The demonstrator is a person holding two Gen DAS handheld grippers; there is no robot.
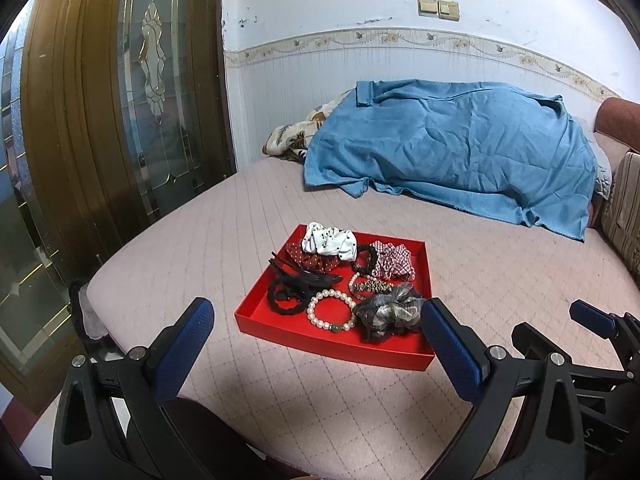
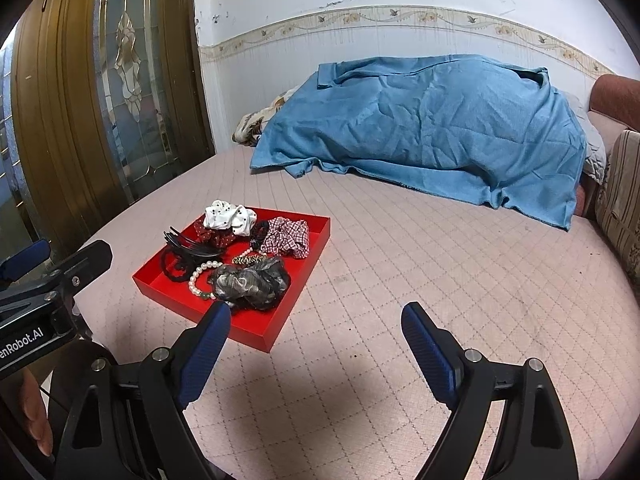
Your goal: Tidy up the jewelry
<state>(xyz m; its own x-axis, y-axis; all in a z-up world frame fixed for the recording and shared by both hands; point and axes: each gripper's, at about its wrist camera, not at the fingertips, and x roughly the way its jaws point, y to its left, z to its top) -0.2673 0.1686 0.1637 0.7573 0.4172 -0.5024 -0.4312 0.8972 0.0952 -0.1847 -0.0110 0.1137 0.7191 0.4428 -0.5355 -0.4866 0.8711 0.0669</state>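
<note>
A red tray (image 1: 332, 342) (image 2: 260, 336) lies on the pink quilted bed. It holds a white pearl bracelet (image 1: 331, 312) (image 2: 198, 280), a grey scrunchie (image 1: 390, 312) (image 2: 250, 282), a black claw clip (image 1: 306, 278) (image 2: 192, 254), a black hair tie (image 1: 282, 302), a white dotted scrunchie (image 1: 329, 242) (image 2: 230, 216), a red dotted scrunchie (image 1: 310, 262), a checked scrunchie (image 1: 392, 260) (image 2: 288, 236) and a beaded bracelet (image 1: 370, 286) (image 2: 248, 259). My left gripper (image 1: 318, 322) is open and empty just in front of the tray. My right gripper (image 2: 316, 326) is open and empty, to the right of the tray.
A blue blanket (image 1: 452, 148) (image 2: 424, 128) covers a heap at the back of the bed (image 1: 500, 280). A wooden door with glass panels (image 1: 100, 120) stands at the left. A striped cushion (image 2: 620, 196) is at the right edge.
</note>
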